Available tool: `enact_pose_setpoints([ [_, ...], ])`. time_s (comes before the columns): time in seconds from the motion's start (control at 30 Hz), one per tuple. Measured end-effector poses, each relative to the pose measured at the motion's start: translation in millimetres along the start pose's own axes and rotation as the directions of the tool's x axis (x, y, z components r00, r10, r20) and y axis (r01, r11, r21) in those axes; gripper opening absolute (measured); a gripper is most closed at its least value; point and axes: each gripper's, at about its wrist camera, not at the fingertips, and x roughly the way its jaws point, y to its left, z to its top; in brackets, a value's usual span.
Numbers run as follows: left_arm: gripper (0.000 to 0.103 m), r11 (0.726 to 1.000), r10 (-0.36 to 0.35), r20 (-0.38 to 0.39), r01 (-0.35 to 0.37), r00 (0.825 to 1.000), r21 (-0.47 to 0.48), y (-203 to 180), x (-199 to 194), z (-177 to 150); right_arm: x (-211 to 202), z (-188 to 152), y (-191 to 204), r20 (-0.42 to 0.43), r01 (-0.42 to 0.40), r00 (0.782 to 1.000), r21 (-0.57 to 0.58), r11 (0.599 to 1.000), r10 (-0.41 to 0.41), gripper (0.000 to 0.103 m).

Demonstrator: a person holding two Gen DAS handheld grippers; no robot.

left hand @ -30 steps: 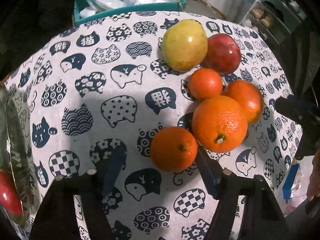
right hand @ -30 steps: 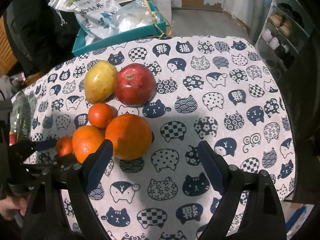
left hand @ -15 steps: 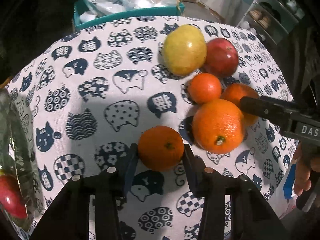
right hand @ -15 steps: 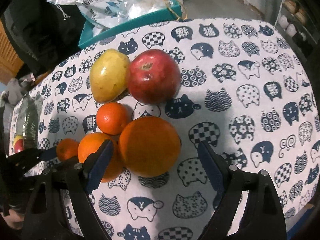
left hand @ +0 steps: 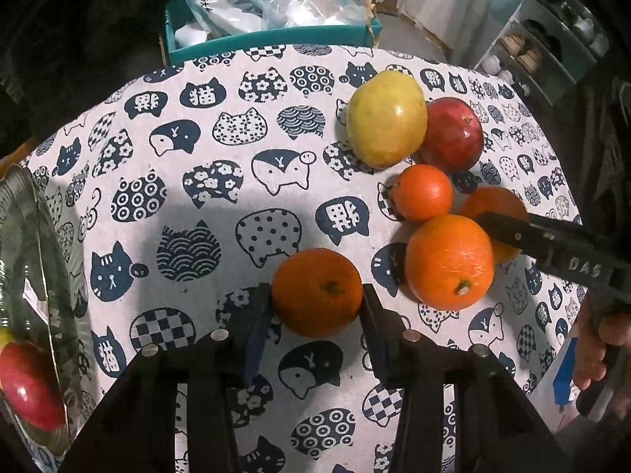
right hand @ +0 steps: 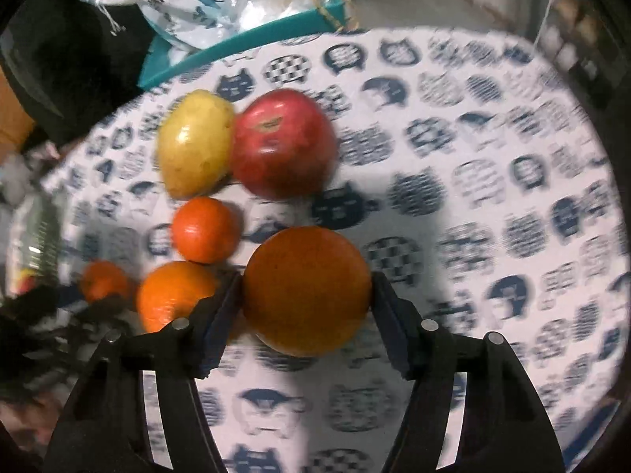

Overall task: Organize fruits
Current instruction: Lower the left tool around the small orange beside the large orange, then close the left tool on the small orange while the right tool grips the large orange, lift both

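Note:
Fruit lies on a cat-print tablecloth [left hand: 221, 181]. My left gripper [left hand: 317, 315] is shut on a small orange [left hand: 317, 291], its fingers touching both sides. My right gripper [right hand: 305, 309] is shut on a large orange [right hand: 307, 289]; its finger [left hand: 552, 244] shows in the left wrist view over that orange [left hand: 508, 207]. Another big orange [left hand: 449, 262], a small tangerine [left hand: 422, 193], a yellow pear [left hand: 386, 118] and a red apple [left hand: 453, 134] cluster together. The right wrist view is motion-blurred.
A teal bin [left hand: 276, 35] with plastic bags stands past the table's far edge. A clear plastic bag holding a red fruit [left hand: 27, 386] lies at the left edge. Shelving [left hand: 552, 39] stands at the far right.
Both grippers have closed in: the left fingers closed around the small orange, and the right gripper moved forward and closed around the large orange.

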Motion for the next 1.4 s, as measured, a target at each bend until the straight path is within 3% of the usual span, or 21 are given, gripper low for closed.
enact_pose_setpoints([
  [0.07, 0.045, 1.0, -0.001, 0.005, 0.001, 1.0, 0.0, 0, -2, 1, -1, -2, -5, 0.003, 0.03, 1.0, -0.005, 1.0, -0.03, 0.066],
  [0.6, 0.045, 1.0, 0.005, 0.012, -0.005, 1.0, -0.015, 4, -6, 0, 8, 4, -17, -0.045, -0.055, 0.997, 0.08, 0.995, 0.058, 0.066],
  [0.8, 0.045, 1.0, 0.007, 0.048, -0.006, 0.999, -0.018, 3, -21, 2, -5, -1, -7, 0.022, 0.056, 0.998, 0.009, 0.998, -0.057, 0.065],
  [0.97, 0.045, 1.0, 0.024, 0.096, -0.022, 0.995, -0.019, 0, -40, 6, -28, 1, -2, 0.108, 0.135, 0.985, -0.025, 0.991, -0.132, 0.064],
  [1.4, 0.045, 0.998, 0.056, 0.228, -0.058, 0.972, 0.0, -1, -96, 6, -84, 5, 27, 0.262, 0.18, 0.953, -0.089, 0.98, -0.151, 0.064],
])
